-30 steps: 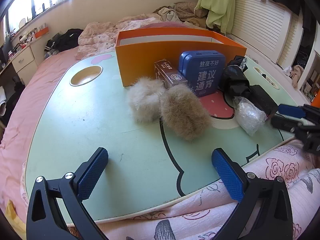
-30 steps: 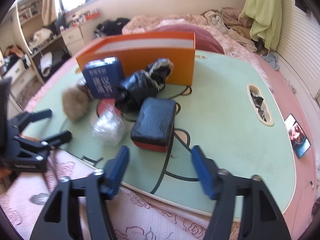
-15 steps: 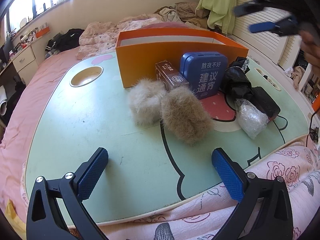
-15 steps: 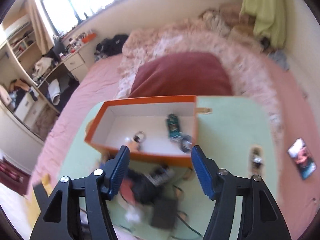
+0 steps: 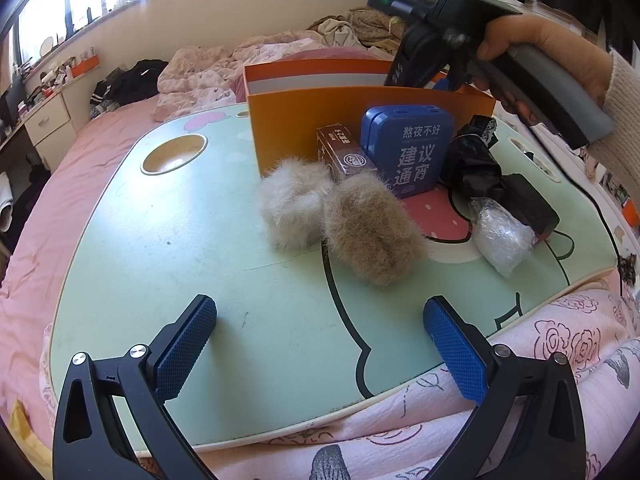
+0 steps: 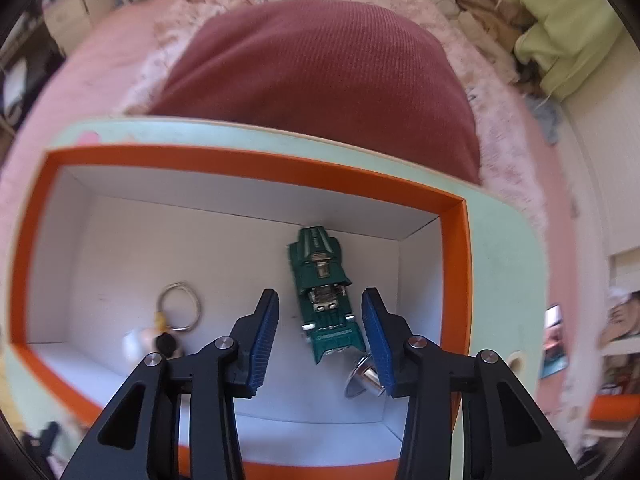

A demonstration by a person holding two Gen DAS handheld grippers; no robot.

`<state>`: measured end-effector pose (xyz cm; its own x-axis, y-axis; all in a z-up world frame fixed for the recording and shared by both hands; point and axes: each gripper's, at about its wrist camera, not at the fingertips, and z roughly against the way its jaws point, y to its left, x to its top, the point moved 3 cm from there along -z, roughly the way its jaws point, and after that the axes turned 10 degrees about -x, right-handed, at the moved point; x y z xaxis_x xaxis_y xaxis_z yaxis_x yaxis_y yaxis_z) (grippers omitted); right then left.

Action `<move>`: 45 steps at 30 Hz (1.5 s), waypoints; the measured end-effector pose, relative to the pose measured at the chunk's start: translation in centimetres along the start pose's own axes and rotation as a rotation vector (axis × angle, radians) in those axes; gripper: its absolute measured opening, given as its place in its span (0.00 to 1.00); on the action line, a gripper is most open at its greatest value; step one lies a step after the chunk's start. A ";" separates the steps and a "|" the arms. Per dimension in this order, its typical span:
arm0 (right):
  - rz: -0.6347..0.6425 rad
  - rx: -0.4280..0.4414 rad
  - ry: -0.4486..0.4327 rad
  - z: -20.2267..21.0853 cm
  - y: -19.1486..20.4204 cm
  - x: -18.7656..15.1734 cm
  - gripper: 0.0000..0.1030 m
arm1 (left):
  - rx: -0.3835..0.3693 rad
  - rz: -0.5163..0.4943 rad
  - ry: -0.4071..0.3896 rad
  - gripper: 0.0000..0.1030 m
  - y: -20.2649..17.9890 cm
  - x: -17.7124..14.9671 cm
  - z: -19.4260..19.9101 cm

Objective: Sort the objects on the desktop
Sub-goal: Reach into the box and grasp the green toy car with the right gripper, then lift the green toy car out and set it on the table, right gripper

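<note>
1. R gripper (image 6: 320,320) held above orange box (image 6: 256,162), pointing steeply down into it; jaws closing, nothing pinched betw. pads.
2. In the right wrist view a green toy car (image 6: 322,300) lies on the box floor, seen in the gap betw. R pads, not touched.
3. Also in box: keyring w/ small charm (image 6: 168,328) toward left side, shiny metal piece (image 6: 362,378) just beside car's near end.
4. L gripper (image 5: 320,340) low over near edge of green lap table (image 5: 160,240), jaws wide apart, empty.
5. Still on table, in front of box: two fur puffs (image 5: 340,216) touching each other, small brown carton (image 5: 344,152), blue tin (image 5: 408,144) leaning at box wall.
6. Right of tin: black bag bundle (image 5: 476,160), black block (image 5: 528,208), clear plastic wad (image 5: 502,240) – clustered, touching.
7. Person's hand (image 5: 536,48) grips R tool handle, top right in left wrist view.
</note>
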<state>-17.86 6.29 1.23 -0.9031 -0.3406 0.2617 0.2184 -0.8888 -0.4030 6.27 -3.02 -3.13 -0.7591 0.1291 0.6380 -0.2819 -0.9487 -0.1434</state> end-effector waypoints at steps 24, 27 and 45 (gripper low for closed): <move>-0.311 0.404 -0.540 14.8 -7.8 -4.1 0.25 | 0.000 0.000 -0.001 1.00 0.0 -0.1 0.1; -0.354 0.385 -0.549 16.8 -9.3 -8.0 0.25 | 0.000 0.000 -0.001 1.00 0.0 -0.1 0.1; -0.373 0.433 -0.217 5.1 -7.1 -16.5 0.25 | 0.000 -0.001 -0.001 1.00 0.0 -0.1 0.2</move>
<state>-2.67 16.64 4.23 -0.8615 0.0030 0.5077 0.0739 -0.9886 0.1312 6.43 -3.11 -3.07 -0.7584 0.1296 0.6387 -0.2826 -0.9485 -0.1432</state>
